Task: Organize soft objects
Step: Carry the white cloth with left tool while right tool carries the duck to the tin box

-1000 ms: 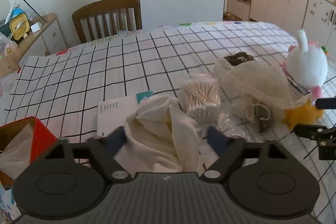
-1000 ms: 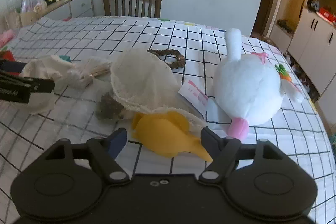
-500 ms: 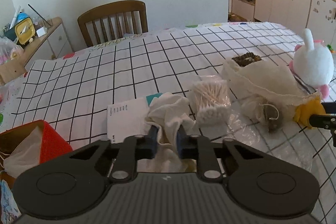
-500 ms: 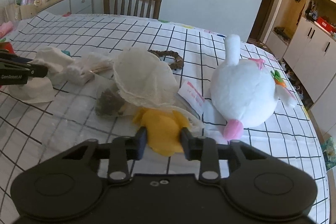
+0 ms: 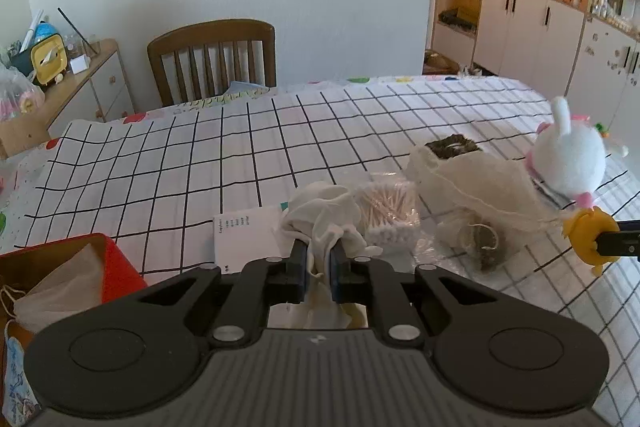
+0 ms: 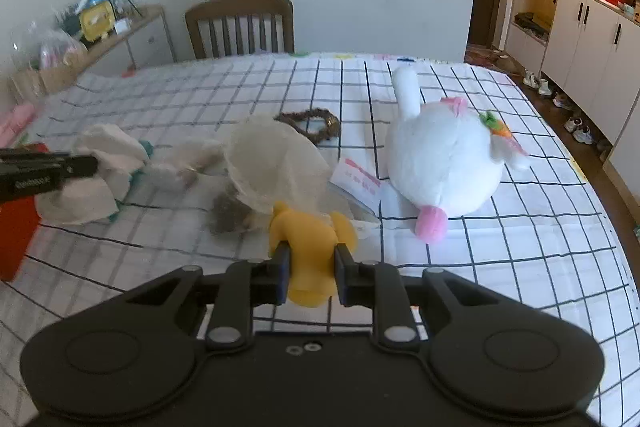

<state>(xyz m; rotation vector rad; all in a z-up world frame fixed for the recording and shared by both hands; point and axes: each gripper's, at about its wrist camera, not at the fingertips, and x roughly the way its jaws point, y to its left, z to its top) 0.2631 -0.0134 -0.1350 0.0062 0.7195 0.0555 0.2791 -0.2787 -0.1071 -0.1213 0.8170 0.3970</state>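
Crumpled white cloth [image 5: 320,215], loose between wide fingers a second ago, is now pinched tight in the left gripper [image 5: 319,267], bunched upward beside the cotton-swab packet [image 5: 390,213]. Right of that packet, the right gripper [image 6: 308,265] is closing on the yellow soft toy [image 6: 310,247], its long axis along the fingers.

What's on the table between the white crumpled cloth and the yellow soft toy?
A bag of cotton swabs and a mesh bag lie between cloth and toy, seen from the left wrist.
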